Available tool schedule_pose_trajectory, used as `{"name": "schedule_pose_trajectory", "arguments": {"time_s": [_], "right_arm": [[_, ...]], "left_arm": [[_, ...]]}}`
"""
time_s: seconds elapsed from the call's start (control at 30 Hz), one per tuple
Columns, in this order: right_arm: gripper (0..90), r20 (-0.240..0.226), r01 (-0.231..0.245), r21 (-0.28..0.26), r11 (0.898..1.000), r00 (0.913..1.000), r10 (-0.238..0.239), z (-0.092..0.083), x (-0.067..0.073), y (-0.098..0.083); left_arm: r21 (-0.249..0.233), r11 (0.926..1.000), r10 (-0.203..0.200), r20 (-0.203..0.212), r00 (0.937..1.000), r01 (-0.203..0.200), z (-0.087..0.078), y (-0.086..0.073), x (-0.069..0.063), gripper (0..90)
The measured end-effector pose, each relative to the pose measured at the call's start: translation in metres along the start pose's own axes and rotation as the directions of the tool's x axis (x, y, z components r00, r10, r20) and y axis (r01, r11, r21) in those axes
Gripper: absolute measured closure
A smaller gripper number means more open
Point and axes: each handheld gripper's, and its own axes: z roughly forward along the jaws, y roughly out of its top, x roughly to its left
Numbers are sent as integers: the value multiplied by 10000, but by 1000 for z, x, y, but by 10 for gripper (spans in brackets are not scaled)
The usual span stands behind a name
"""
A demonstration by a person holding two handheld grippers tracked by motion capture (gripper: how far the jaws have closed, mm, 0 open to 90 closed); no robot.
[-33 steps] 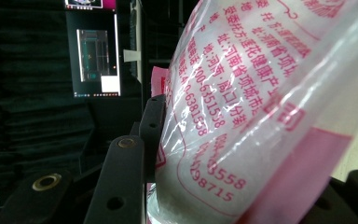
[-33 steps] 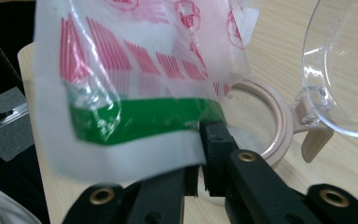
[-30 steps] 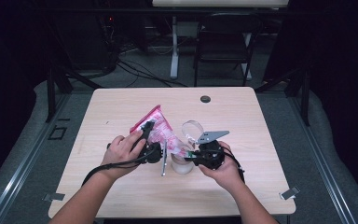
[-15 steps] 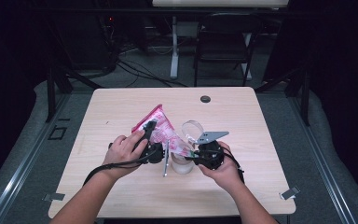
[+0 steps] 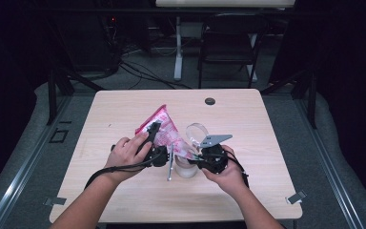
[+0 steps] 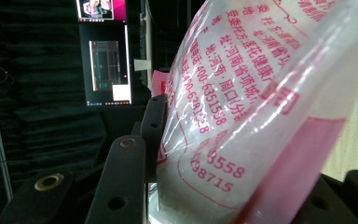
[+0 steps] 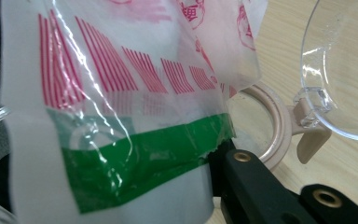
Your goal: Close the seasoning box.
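1. Two grippers hold one pink-and-white bag point(image 5: 164, 131) tilted over the table point(image 5: 267, 124).
2. Left gripper point(image 5: 155, 143) clamps the bag's body.
3. Right gripper point(image 5: 198, 155), jaws just closed, pinches the bag's green-striped corner point(image 7: 144, 154): pouring looks ready.
4. Open-lidded jar point(image 5: 187, 167) waits below.

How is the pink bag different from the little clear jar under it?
The pink bag is soft and crinkly, with red printing; the jar is stiff and plain, with a beige rim. The bag is held up tilted by the left tool and the right tool; the jar stands upright on the table. The bag is bigger than the jar. Both are see-through plastic.
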Motion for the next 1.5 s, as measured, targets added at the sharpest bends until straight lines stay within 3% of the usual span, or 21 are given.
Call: {"name": "schedule_pose_trajectory", "arguments": {"time_s": [0.8, 1.5], "right_arm": [[900, -28, -163, -57, 9999, 9999, 162, 1, -3, -1], [900, -20, -355, -71, 9993, 9994, 355, 1, -8, -2]], "left_arm": [[-88, 9999, 102, -158, 9998, -103, -3, 5, 5, 667], [-151, 9989, 444, -277, 9986, -448, -6, 11, 10, 668]]}}
